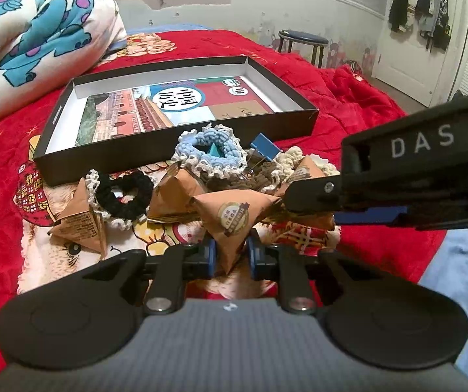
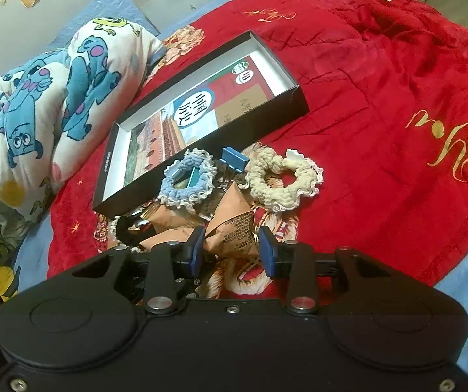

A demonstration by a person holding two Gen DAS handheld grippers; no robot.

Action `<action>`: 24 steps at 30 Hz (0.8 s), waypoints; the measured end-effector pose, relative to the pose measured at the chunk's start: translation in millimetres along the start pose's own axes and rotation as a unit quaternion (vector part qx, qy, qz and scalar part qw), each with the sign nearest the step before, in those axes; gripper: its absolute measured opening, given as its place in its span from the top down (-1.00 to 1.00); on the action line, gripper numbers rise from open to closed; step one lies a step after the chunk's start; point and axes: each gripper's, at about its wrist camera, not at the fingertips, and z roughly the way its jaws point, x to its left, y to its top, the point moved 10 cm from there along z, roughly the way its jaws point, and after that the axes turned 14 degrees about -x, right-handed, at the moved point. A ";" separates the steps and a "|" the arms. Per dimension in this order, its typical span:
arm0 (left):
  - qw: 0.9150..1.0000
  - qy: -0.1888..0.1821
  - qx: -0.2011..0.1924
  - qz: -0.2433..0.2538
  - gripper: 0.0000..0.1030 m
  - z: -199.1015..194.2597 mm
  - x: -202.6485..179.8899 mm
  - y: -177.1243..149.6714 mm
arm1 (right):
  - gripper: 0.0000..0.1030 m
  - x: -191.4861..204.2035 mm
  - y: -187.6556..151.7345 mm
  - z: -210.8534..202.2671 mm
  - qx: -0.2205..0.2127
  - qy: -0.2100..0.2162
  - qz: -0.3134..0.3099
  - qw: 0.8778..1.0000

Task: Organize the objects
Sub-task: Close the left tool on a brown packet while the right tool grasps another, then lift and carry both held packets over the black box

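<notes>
Ahead of both your grippers: red plush blanket [image 2: 380, 98], fuzzy, gold script on it. On it, beyond the pile, a shallow black cardboard box [image 1: 175, 150], white inside, a printed book flat in the bottom. From your left gripper [image 1: 231, 254] its long axis runs left-right; from your right gripper [image 2: 232, 251] it runs diagonally, near-left to far-right.

The pile sits between your fingers and the box: crocheted scrunchies, ring-shaped, frilly-edged. Cream scrunchie [image 2: 282, 179] is ahead-right of your right gripper, blue scrunchie [image 1: 209, 152] straight ahead, black scrunchie [image 1: 124, 196] ahead-left of your left gripper.

Brown paper packets, pyramid-shaped, creased. Your left gripper is clamped on one packet [image 1: 234, 219], its point down between the pads, round label facing you. Your right gripper is open, jaws either side of another packet [image 2: 234, 228], not gripping.

Blue binder clip [image 1: 264, 150] stands just behind the blue scrunchie.
</notes>
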 end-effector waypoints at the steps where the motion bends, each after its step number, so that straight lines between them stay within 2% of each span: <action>1: 1.000 0.000 -0.002 0.000 0.58 -1.3 -0.1 0.7 | 0.34 0.7 0.3 -1.8 -0.001 0.001 -0.001 1.000; 11: 0.999 0.004 -0.031 -0.011 0.58 -14.3 4.4 13.5 | 0.34 8.8 7.0 -14.4 -0.021 0.024 0.010 0.999; 24: 0.997 0.037 -0.067 -0.022 0.62 -21.9 22.9 37.9 | 0.34 29.9 25.5 -18.9 -0.054 0.092 0.033 0.994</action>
